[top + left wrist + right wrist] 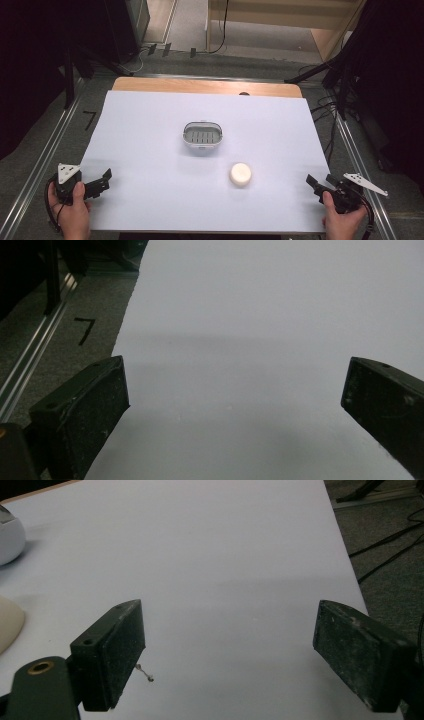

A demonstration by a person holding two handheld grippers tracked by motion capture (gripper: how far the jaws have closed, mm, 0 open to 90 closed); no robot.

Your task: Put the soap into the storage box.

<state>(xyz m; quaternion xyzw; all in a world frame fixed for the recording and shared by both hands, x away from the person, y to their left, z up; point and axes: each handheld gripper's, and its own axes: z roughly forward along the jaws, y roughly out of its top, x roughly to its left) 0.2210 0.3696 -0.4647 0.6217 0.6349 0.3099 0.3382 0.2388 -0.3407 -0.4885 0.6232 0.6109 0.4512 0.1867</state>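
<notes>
A small oval soap dish (202,135), white with a grey slotted insert, sits in the middle of the white sheet (150,150). A round cream soap bar (241,174) lies in front of it, slightly to the right. My left gripper (103,181) rests at the sheet's near left corner, held by a hand. Its jaws stand open over bare sheet in the left gripper view (235,375). My right gripper (321,181) is at the near right corner, open with nothing between its jaws (229,615). The soap bar (7,622) and the dish (7,540) sit at that view's left edge.
The sheet covers a wooden table (210,86) whose far edge shows. Metal rails (45,150) run along both sides. Cables (330,115) lie on the floor to the right, and dark stands are at the back.
</notes>
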